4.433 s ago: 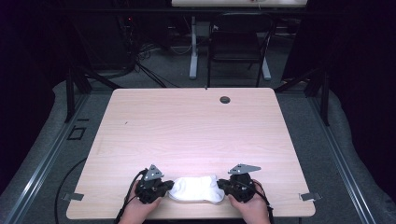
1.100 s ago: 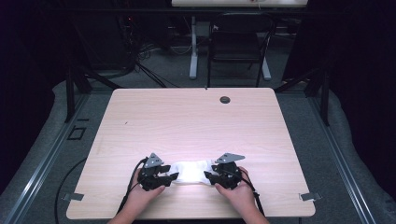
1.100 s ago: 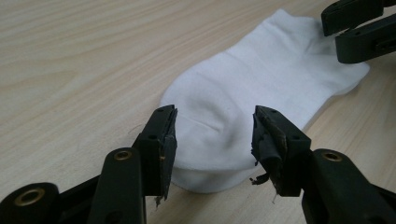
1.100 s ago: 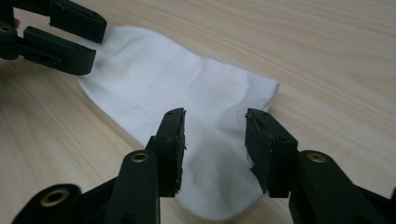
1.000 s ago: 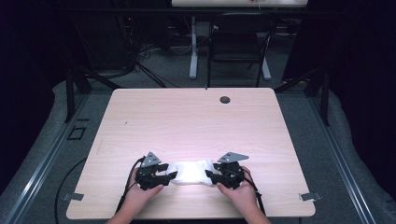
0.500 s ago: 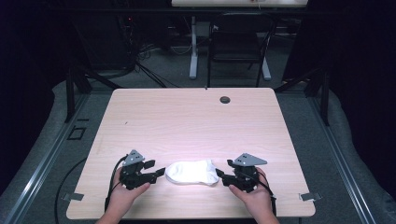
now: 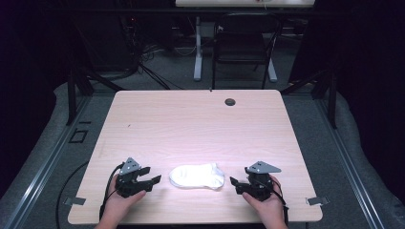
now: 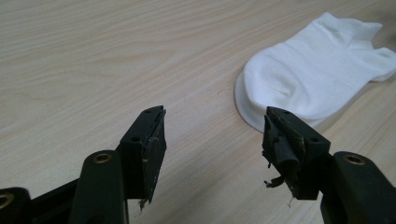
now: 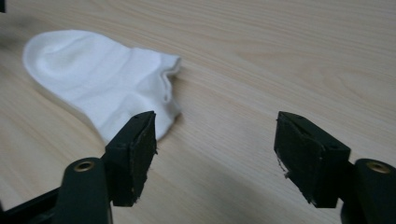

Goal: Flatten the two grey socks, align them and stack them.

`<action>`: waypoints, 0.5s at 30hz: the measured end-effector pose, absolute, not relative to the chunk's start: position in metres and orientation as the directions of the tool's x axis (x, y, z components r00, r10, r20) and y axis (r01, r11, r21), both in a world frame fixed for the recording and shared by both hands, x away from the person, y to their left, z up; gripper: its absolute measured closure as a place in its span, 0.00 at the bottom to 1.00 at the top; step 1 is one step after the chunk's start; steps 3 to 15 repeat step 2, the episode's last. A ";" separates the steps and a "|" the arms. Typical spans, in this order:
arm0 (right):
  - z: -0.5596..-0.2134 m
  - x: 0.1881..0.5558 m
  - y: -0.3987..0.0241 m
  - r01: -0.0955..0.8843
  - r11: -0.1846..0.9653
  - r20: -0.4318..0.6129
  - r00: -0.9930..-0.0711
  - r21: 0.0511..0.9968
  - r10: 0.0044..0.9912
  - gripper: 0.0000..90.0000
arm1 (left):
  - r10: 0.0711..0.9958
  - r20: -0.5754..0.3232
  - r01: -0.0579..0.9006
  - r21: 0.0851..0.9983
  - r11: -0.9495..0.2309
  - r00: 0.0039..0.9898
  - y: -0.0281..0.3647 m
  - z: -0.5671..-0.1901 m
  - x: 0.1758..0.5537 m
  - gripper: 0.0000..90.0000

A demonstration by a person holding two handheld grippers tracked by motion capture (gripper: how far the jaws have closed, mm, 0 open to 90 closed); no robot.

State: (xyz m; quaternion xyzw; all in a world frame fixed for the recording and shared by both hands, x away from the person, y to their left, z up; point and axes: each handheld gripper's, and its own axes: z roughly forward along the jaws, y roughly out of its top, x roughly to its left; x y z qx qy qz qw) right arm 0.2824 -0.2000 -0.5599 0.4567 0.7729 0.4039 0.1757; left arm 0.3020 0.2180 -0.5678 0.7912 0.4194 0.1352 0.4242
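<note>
A white ankle sock (image 7: 197, 175) lies flat near the front edge of the wooden table (image 7: 200, 129). My left gripper (image 7: 155, 181) sits a little to the sock's left, open and holding nothing. Its jaws have just been opening. In the left gripper view the sock (image 8: 317, 74) lies ahead and to the right of the left gripper (image 8: 212, 135), apart from it. My right gripper (image 7: 234, 183) rests just right of the sock, open and empty, its jaws also just opened. In the right gripper view the sock (image 9: 98, 79) lies ahead and left of the right gripper (image 9: 215, 135).
A small black grommet (image 7: 230, 101) is set in the table near its far edge. A dark chair (image 7: 243, 47) and cables stand on the floor beyond the table. Metal brackets (image 7: 315, 201) stick out at the front corners.
Both grippers let go of the sock's ends and drew outward, left to the left and right to the right. The sock now lies loose on the table between them.
</note>
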 end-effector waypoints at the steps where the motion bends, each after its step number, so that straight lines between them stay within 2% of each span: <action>1: -0.561 0.284 -0.202 0.578 0.256 0.092 -0.504 0.774 0.859 0.26 | 0.780 -0.138 0.553 0.780 -0.294 0.610 0.219 -0.568 0.302 0.44; 15: -0.562 0.285 -0.203 0.588 0.251 0.093 -0.491 0.769 0.866 0.25 | 0.783 -0.137 0.559 0.774 -0.297 0.607 0.219 -0.568 0.303 0.44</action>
